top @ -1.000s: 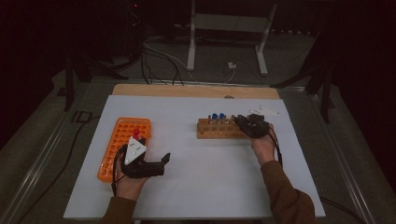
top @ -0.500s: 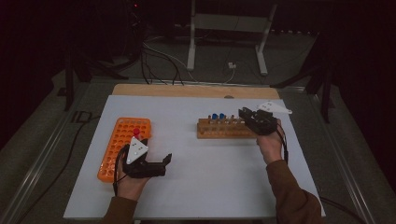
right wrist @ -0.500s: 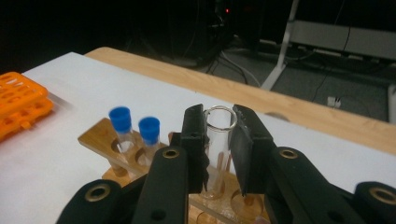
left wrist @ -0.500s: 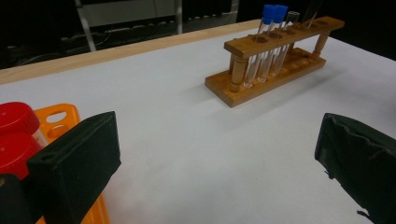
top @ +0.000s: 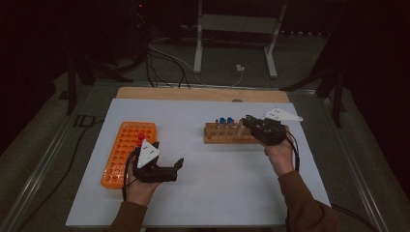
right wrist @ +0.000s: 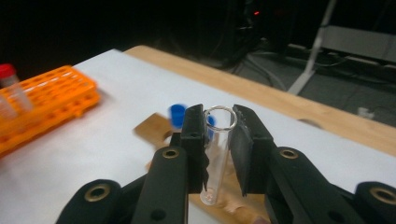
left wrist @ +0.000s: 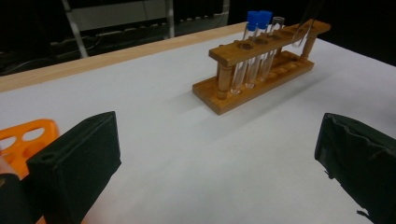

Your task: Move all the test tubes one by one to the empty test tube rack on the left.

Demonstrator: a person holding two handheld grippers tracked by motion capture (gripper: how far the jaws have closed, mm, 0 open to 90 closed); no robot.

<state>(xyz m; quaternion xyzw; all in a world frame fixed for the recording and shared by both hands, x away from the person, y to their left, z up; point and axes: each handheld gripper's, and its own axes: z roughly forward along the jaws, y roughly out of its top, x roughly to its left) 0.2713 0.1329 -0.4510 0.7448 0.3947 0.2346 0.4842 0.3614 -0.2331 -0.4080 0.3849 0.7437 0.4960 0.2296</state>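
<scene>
right gripper [right wrist: 218, 140] view shows it clamped on empty glass tube [right wrist: 216, 154]; left gripper [left wrist: 210, 158] apart.

The right gripper [right wrist: 218, 144] is clamped on an uncapped clear glass test tube [right wrist: 216, 158], held upright between its two black jaws. Below and behind lies a wooden rack [right wrist: 154, 128] with a blurred blue-capped tube [right wrist: 177, 114]. Near the bench's [right wrist: 116, 154] left edge sits an orange rack [right wrist: 51, 100] holding a red-capped tube [right wrist: 9, 81].
</scene>
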